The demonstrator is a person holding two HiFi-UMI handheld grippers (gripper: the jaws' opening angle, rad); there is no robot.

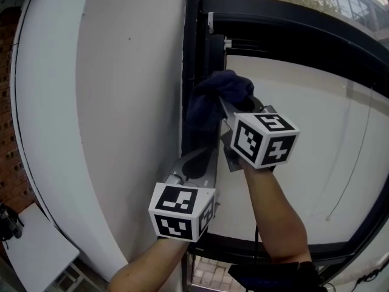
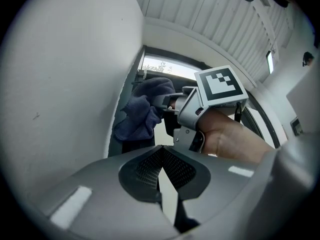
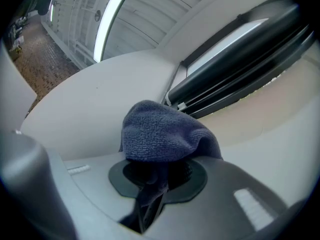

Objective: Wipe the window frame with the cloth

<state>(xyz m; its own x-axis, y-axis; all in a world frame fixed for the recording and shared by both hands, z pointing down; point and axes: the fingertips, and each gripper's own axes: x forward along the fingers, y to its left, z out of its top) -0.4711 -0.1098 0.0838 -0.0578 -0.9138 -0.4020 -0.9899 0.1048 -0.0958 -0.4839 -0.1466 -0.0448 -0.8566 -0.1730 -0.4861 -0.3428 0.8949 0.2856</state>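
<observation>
Evidently the dark blue cloth is clamped between the jaws of the right gripper, with most of the fabric left bunched ahead of the tips so that a soft pad, not the hard jaw ends, is presented to the surface. At the centre of the head view this bundle is pressed against the dark upright of the window frame, just where it meets the white wall on the left, and the gripper appears to be angled inward so that the cloth is pushed into that corner channel. The left gripper is seen lower in the picture, below the cloth and close beside the same upright, its jaws brought together on nothing. It is judged to be parked there, out of the wiping path. The pale pane at the right of the picture is not touched by either tool. Wiping is judged to be under way on the upright, though how much of the frame is already clean cannot be told
</observation>
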